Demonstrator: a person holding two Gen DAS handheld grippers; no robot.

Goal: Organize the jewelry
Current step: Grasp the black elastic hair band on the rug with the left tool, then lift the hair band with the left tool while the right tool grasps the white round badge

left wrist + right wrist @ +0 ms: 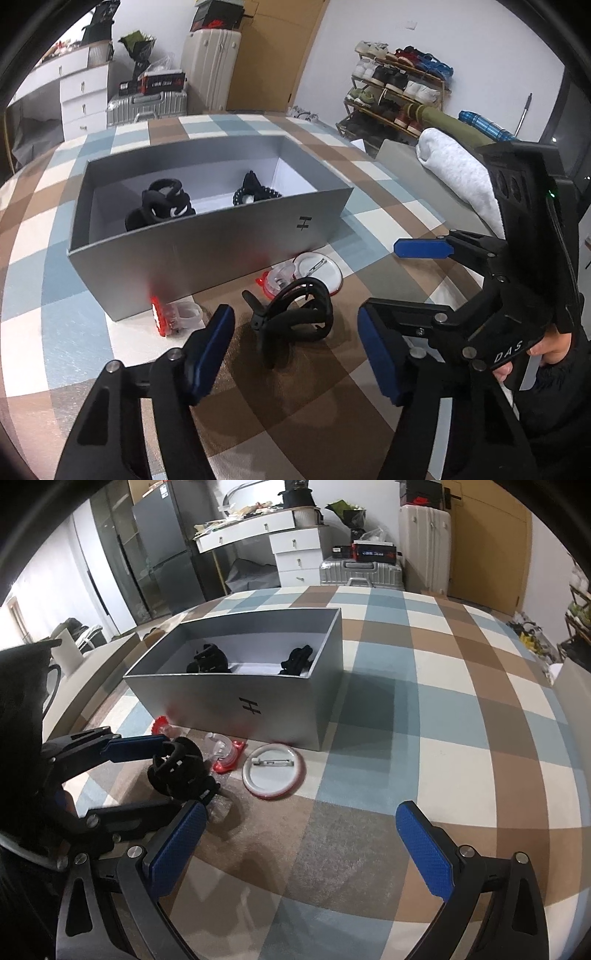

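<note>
The black hair claw clip (291, 314) lies on the checked cloth (295, 424) directly ahead of the left gripper (295, 350), between its 2 blue pads (210, 347), which stand apart and not yet pressing it. Its long axis runs roughly across the jaws. Just beyond sit the round pin badge (319, 271) and the grey box (221, 236). The right gripper (306, 853) hangs wide open and empty, farther off; left is nearer.
</note>
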